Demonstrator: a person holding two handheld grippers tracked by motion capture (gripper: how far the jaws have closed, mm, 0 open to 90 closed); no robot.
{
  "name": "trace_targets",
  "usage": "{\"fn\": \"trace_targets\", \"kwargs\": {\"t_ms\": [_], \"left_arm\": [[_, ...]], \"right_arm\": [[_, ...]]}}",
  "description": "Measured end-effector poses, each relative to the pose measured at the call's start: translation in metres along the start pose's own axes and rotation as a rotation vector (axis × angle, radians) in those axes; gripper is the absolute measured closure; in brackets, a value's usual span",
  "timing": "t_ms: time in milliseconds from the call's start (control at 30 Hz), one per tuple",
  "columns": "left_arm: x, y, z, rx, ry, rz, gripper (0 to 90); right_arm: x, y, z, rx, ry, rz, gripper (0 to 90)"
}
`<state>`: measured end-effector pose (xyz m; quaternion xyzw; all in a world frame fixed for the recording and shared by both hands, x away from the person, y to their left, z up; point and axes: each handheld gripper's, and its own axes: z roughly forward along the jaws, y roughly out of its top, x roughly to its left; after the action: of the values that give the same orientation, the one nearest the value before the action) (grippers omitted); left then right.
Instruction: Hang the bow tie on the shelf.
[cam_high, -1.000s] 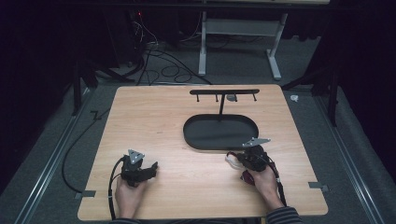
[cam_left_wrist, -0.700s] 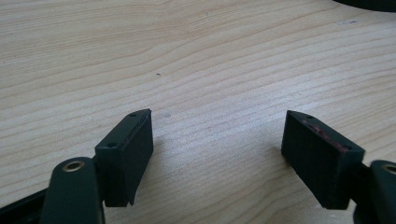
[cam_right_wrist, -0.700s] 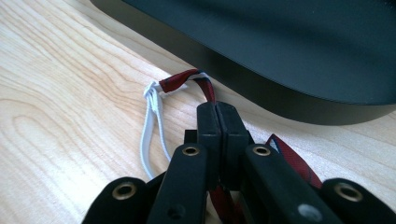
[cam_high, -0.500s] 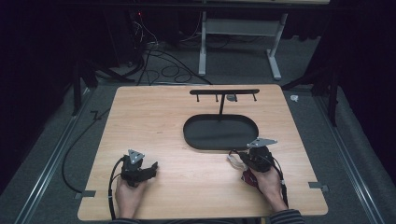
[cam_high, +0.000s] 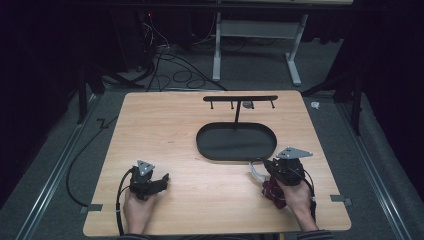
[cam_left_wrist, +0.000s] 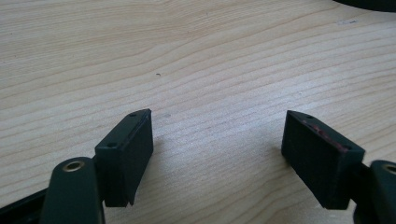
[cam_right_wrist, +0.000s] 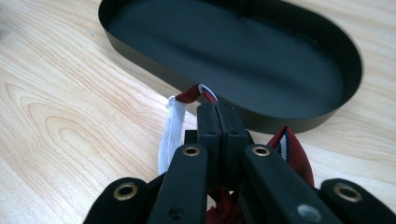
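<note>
My right gripper (cam_right_wrist: 215, 109) is clamped on the red striped ribbon (cam_right_wrist: 192, 94); the black tray (cam_right_wrist: 299, 122) lies just ahead; left gripper (cam_left_wrist: 219, 144) gapes idle.

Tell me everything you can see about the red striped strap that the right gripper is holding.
The strap looks like woven fabric, dark red with white and dark blue stripes, and a white band joins it at a small loop. The right gripper is shut on that loop, which sticks out past the jaw tips. The rest hangs limp under the gripper, just short of the black oval tray on the wooden table.
</note>
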<state>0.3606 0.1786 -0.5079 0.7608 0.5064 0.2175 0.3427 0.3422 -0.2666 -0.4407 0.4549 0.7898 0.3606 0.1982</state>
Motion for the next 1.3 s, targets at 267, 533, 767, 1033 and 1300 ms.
{"fn": "trace_targets", "kwargs": {"t_ms": [267,533,767,1033,1300], "left_arm": [[0.0,0.0,0.0,0.0,0.001,0.0,25.4],[0.0,0.0,0.0,0.0,0.001,0.001,25.4],[0.0,0.0,0.0,0.0,0.001,0.001,25.4],[0.0,0.0,0.0,0.0,0.001,0.001,25.4],[0.0,0.0,0.0,0.0,0.001,0.001,25.4]], "right_arm": [[-0.002,0.007,-0.022,-0.063,-0.02,-0.009,90.0],[-0.002,0.018,-0.037,-0.107,-0.031,-0.026,90.0],[-0.003,0.029,-0.049,-0.151,-0.04,-0.036,90.0],[-0.006,0.044,-0.057,-0.189,-0.051,-0.044,90.0],[-0.006,0.057,-0.061,-0.211,-0.062,-0.055,90.0]]}}
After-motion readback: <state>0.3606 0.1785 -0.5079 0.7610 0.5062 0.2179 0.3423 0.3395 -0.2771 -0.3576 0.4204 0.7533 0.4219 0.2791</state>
